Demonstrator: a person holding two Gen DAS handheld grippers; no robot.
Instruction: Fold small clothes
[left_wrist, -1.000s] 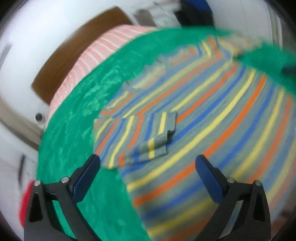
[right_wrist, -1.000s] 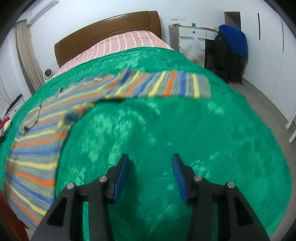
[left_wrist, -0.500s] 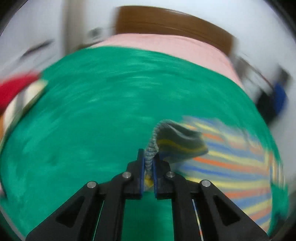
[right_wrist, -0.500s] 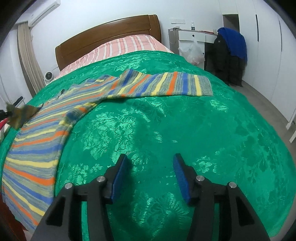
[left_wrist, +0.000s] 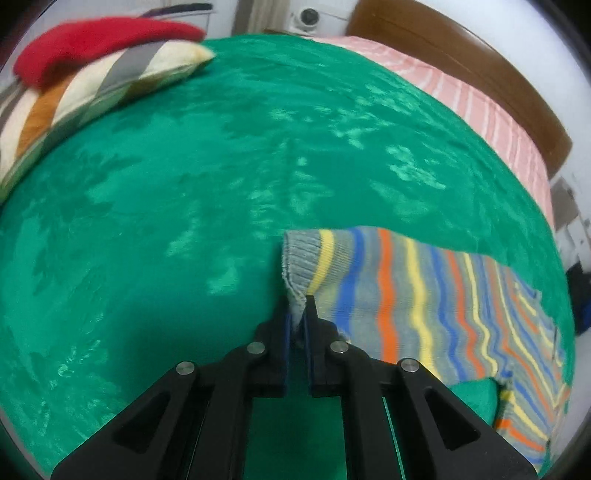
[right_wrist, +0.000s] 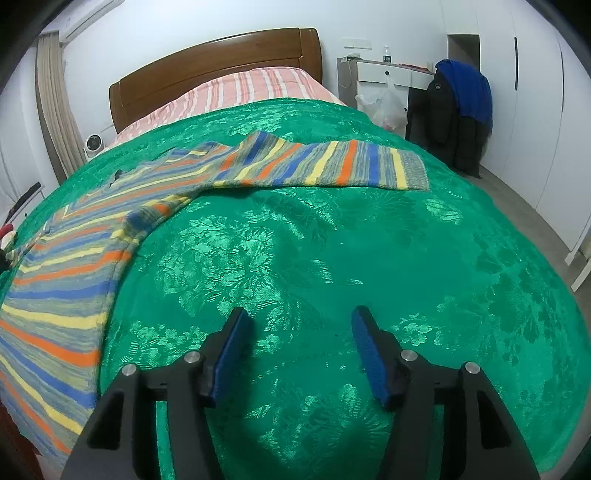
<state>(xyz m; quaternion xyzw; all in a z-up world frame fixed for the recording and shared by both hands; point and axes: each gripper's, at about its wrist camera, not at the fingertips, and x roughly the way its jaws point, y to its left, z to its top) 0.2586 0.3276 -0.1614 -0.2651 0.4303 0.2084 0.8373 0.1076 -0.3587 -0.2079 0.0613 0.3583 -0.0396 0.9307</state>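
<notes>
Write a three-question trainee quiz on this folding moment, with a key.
1. True or false: the left hand-held gripper is shut on the cuff of the striped sweater.
2. Multiple choice: the right hand-held gripper is A) holding the other sleeve, B) open above the green bedspread, C) gripping a pillow.
3. Fill in: at the head of the bed lies a pink striped ____.

Key: 1 true; 2 B; 3 sheet.

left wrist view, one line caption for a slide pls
Left gripper pinching the grey ribbed cuff of a striped sweater sleeve on a green bedspread.
</notes>
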